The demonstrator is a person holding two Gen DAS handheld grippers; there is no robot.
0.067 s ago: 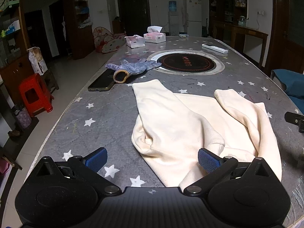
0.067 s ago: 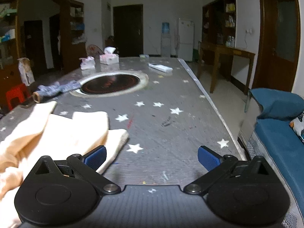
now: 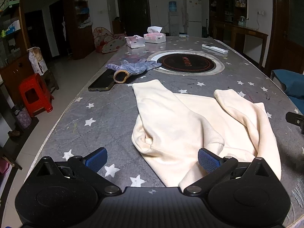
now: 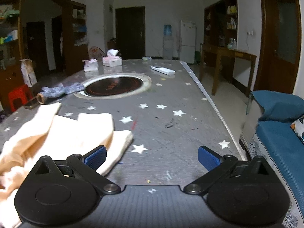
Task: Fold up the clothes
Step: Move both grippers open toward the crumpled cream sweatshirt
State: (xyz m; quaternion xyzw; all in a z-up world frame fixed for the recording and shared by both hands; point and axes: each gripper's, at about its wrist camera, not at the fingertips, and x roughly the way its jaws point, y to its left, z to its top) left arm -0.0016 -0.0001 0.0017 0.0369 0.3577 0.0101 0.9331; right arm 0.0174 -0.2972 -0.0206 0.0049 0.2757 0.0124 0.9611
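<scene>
A cream sweatshirt (image 3: 199,125) lies on the grey star-patterned table (image 3: 106,117), both sleeves folded in over the body. My left gripper (image 3: 152,158) is open and empty just before the garment's near edge, its right finger (image 3: 208,160) over the cloth. In the right wrist view the sweatshirt (image 4: 76,133) lies at the lower left. My right gripper (image 4: 152,156) is open and empty above the bare table to the right of it, its left finger (image 4: 96,156) over the garment's corner.
A blue knit glove (image 3: 133,68) and a dark phone (image 3: 101,80) lie beyond the sweatshirt at the left. A round hotplate (image 3: 187,63) is set in the table's middle. Tissue boxes (image 3: 153,37) and a white remote (image 3: 214,48) lie far back. A blue sofa (image 4: 281,133) stands at the right.
The right gripper view has shifted a little, with slight blur. The sweatshirt and the left gripper have not visibly moved.
</scene>
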